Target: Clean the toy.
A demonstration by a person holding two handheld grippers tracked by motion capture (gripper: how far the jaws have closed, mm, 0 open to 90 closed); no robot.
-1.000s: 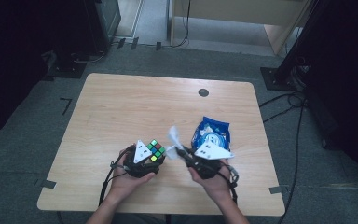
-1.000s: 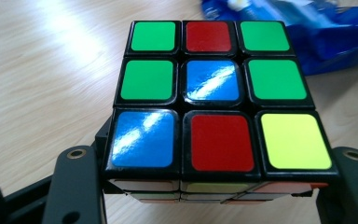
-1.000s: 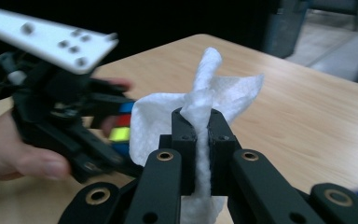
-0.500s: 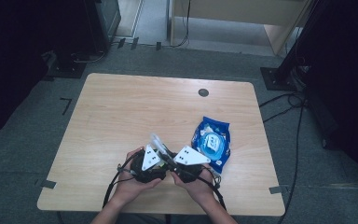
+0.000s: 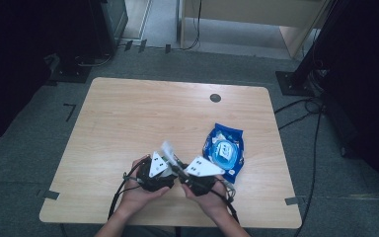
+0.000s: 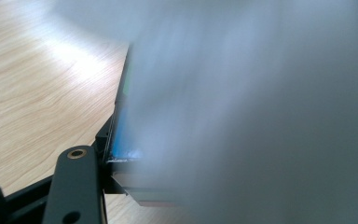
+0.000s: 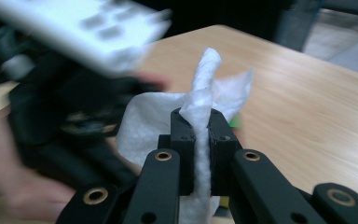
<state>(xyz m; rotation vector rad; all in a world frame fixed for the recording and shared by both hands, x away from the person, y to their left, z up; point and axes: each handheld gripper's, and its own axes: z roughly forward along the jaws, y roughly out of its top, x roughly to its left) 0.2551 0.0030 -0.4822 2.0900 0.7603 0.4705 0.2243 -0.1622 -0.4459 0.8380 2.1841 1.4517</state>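
Nearest you, your right gripper (image 7: 200, 154) has its jaws clamped on a white wipe (image 7: 205, 88), pressed against the puzzle cube (image 6: 121, 116) that your left gripper (image 5: 154, 170) holds between parted jaws at the table's (image 5: 128, 113) near edge. You look mid-wipe; next, rub across a face. Beyond, to the right, lies the blue wipes pack (image 5: 224, 150)

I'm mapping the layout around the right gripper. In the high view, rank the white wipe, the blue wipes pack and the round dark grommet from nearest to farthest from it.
1. White wipe: pinched in the right gripper, sticking up at its left.
2. Blue wipes pack: lying flat just beyond it, to the right.
3. Round dark grommet: near the table's far edge.
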